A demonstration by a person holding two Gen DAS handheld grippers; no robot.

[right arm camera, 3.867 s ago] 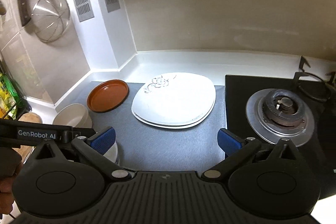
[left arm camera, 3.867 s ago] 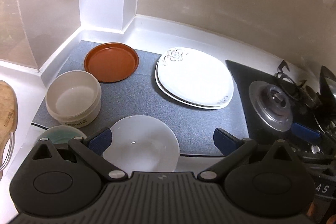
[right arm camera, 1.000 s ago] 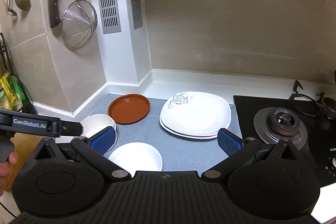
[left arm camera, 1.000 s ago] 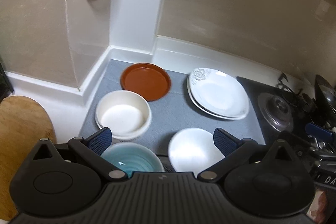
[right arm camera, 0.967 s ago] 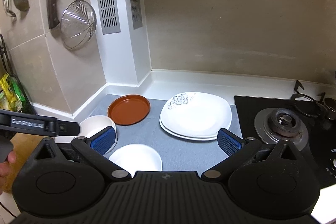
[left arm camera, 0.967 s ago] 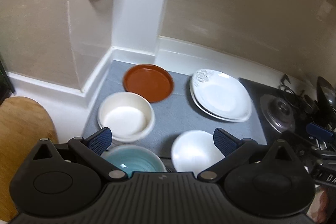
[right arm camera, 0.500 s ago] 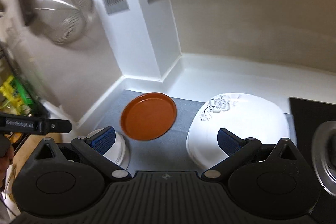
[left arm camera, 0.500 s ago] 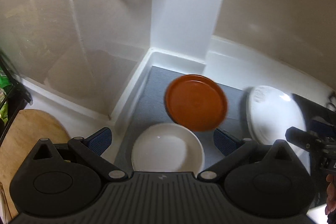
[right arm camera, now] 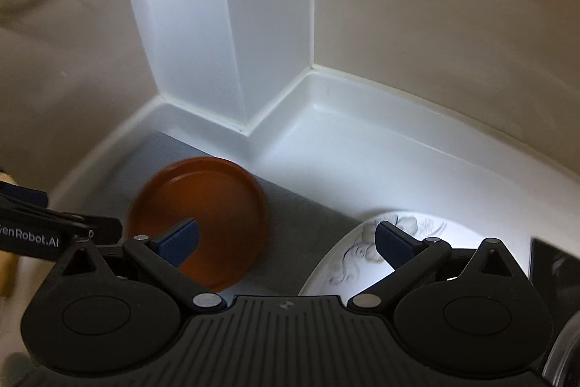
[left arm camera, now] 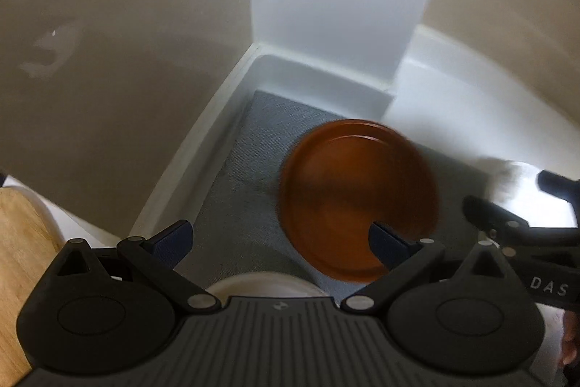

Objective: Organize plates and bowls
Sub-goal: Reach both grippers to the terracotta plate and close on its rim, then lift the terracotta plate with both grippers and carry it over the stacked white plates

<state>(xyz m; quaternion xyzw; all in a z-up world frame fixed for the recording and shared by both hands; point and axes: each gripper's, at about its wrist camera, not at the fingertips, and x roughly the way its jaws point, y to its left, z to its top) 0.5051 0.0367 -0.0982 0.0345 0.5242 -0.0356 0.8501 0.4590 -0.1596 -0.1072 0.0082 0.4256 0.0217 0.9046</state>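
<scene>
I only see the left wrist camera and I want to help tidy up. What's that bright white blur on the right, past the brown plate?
Observer: It's a white plate with a grey flower drawn on its rim, lying on the grey mat.
Operator: Is the other gripper grabbing it?
Observer: No. The right gripper is open and holds nothing; the brown plate shows behind one finger, the white plate behind the other.
Operator: What's past the white plate?
Observer: A black stove edge, just right of it.

Bare grey mat (left arm camera: 232, 205) open along left edge; brown plate (left arm camera: 359, 202) blocks mat's back corner, white floral plate (right arm camera: 366, 260) crowds right side.
</scene>
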